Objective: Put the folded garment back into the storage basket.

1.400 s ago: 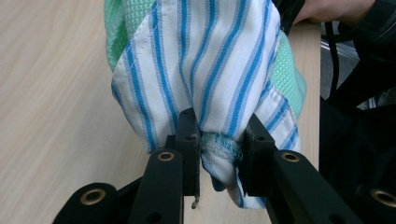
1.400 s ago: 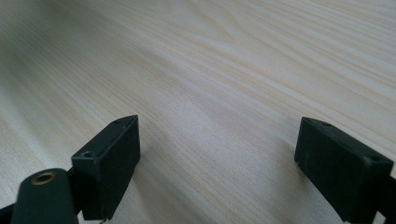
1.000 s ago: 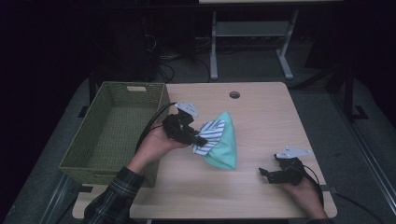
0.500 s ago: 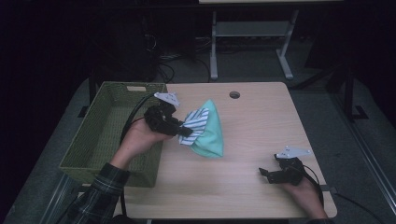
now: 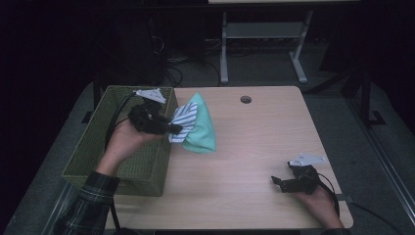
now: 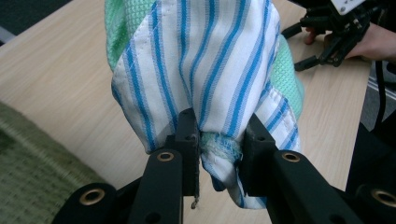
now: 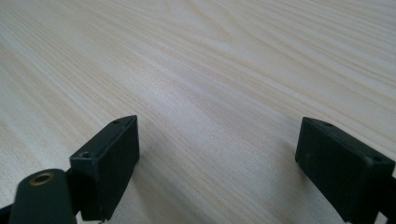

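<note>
A bundle of cloth, a blue-and-white striped piece [image 5: 184,122] over a mint green knit piece [image 5: 202,128], hangs off the table beside the basket. My left gripper [image 5: 172,129] is shut on the striped cloth [image 6: 205,70], and both jaws pinch a bunched fold of it with green fringe [image 6: 219,148] between them. The green cloth's lower end reaches down to the tabletop. My right gripper [image 5: 279,182] rests low at the table's near right, open, with bare wood between its jaws [image 7: 219,140].
A green woven basket [image 5: 93,147] stands at the table's left edge, just left of the held cloth. The wooden table [image 5: 254,137] has a round cable hole [image 5: 245,99] at the back. A metal stand [image 5: 259,44] and cables sit on the dark floor beyond.
My left gripper has carried the cloth bundle left and slightly up, from mid-table to the basket's right rim. The right gripper has stayed put.
</note>
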Demonstrator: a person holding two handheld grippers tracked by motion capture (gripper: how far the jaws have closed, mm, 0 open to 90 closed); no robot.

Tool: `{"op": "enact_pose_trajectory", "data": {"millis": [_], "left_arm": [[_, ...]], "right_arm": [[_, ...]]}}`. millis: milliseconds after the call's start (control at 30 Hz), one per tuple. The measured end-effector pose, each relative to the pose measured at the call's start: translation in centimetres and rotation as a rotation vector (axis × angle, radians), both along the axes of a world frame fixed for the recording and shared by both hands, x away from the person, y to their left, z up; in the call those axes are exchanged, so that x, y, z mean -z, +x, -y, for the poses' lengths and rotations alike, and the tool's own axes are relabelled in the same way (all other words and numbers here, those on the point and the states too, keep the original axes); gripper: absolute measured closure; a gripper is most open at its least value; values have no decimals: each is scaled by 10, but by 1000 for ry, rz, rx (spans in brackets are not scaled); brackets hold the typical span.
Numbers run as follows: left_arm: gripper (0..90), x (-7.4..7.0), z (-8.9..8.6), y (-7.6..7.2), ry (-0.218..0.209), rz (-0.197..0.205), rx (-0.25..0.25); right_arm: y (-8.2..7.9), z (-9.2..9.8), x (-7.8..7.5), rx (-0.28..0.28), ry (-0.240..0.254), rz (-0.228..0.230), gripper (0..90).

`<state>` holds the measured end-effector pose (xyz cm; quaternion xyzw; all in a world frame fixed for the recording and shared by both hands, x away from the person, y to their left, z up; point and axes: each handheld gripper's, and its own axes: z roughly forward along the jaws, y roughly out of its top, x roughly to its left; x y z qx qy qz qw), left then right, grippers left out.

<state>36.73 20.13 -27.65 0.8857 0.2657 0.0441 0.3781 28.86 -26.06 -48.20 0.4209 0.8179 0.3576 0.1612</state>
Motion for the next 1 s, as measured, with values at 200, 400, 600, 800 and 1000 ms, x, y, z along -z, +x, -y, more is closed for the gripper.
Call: {"op": "enact_pose_trajectory", "data": {"millis": [200, 400, 600, 800, 1000], "left_arm": [[723, -2, -25, -4, -5, 9, -69], [722, -1, -51, -6, -14, 8, -138], [722, 5, -77, -3, -23, -5, -200], [722, 11, -102, -4, -34, -26, -262], [722, 17, -119, -4, -42, -36, -306]], "right_arm": [[0, 0, 0, 0, 0, 0, 133], [0, 0, 0, 0, -1, 0, 132], [0, 0, 0, 0, -1, 0, 132], [1, 1, 0, 2, -5, 6, 133], [1, 1, 0, 3, -6, 6, 132]]}}
